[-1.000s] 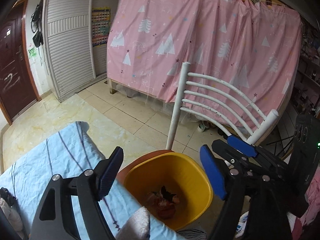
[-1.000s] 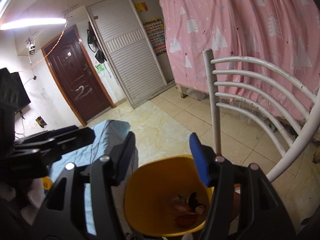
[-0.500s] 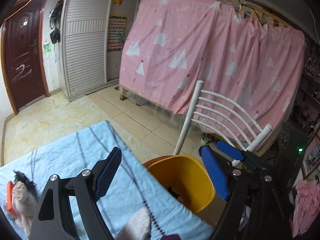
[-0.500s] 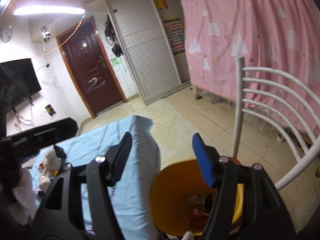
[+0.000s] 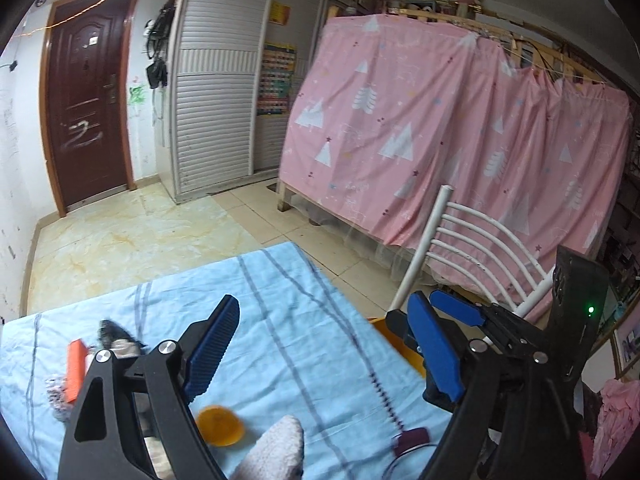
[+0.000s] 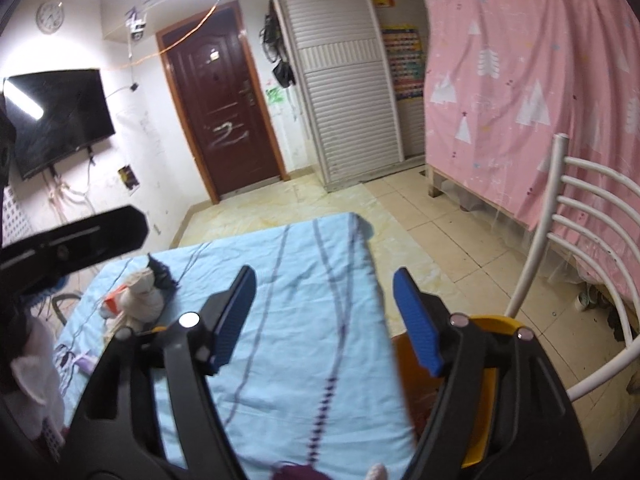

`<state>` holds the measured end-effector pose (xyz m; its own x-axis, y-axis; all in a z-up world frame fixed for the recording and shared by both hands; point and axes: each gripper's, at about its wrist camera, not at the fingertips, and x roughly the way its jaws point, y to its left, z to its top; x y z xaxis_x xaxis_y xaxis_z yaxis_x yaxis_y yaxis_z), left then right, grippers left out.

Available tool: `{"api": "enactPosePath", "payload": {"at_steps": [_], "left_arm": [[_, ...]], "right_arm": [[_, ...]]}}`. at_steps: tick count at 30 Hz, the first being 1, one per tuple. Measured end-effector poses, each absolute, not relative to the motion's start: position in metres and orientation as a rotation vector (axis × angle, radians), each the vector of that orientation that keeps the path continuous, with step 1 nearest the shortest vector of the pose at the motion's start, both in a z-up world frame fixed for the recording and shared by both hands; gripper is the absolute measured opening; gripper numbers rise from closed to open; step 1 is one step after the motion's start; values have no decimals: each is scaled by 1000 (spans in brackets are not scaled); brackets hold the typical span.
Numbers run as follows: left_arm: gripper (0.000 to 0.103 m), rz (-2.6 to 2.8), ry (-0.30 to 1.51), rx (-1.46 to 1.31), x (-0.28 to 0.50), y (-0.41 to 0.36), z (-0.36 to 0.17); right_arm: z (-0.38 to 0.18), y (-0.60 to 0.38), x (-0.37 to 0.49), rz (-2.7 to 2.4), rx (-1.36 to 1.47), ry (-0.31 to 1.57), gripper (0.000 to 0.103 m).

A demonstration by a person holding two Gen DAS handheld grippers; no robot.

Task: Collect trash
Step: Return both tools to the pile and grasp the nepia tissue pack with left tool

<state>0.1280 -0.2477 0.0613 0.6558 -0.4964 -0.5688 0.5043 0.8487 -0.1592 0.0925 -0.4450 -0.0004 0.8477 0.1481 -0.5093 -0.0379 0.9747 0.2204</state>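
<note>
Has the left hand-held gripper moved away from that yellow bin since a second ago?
Yes. The left hand-held gripper has swung left, off the yellow bin and over the blue cloth, nothing between its pads.

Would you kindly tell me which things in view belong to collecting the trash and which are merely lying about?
Job: yellow bin; orange peel; crumpled tissue; orange wrapper.

Lying about: white chair; pink curtain; television; wall clock.
</note>
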Motion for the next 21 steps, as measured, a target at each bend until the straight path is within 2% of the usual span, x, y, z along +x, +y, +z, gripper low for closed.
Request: {"api": "enactPosePath", "payload": {"at_steps": [8,21], "left_arm": [[80,-472,636,7,132,-172,60],[82,-343,678,0,150,-78,43]], "right_arm": [[-2,-394,105,175,141,591,74],[-17,-322,113,274,64,665,75]]}}
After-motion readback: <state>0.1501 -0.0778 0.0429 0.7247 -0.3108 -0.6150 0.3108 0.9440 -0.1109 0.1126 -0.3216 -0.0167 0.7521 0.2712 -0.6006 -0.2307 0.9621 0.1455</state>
